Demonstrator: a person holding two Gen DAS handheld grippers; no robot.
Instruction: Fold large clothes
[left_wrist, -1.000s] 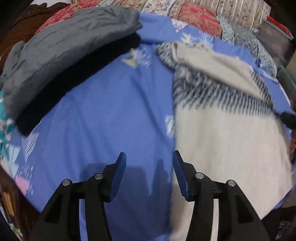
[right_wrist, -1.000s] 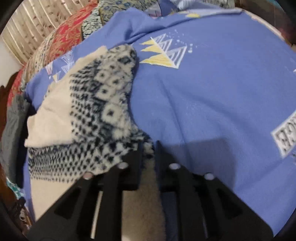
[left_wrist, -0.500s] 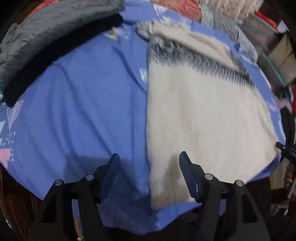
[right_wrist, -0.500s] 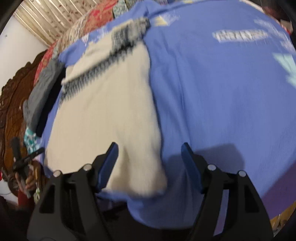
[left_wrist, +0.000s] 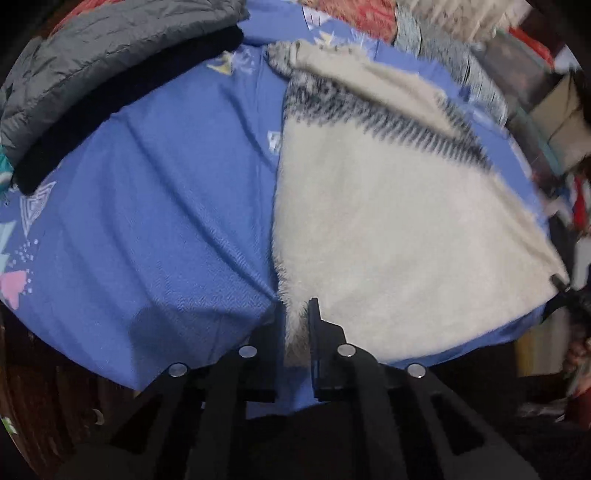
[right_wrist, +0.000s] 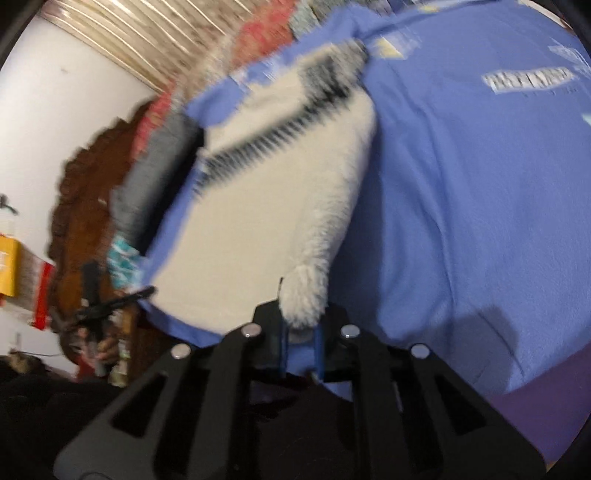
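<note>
A cream fleece sweater with a black zigzag band near its far end lies flat on a blue bedsheet. My left gripper is shut on the sweater's near left hem corner at the bed's front edge. My right gripper is shut on the sweater's near right hem corner. The other gripper shows small at the edge of each view, at the opposite corner. The sweater's sleeves are folded in at the far end.
A folded grey jacket on a black garment lies at the far left of the bed. Patterned red and grey bedding lies beyond. A carved wooden headboard and white wall stand left of the bed in the right wrist view.
Both grippers pulled back to the bed's front edge, were open half a second ago, and have now shut on the sweater's two near hem corners.
</note>
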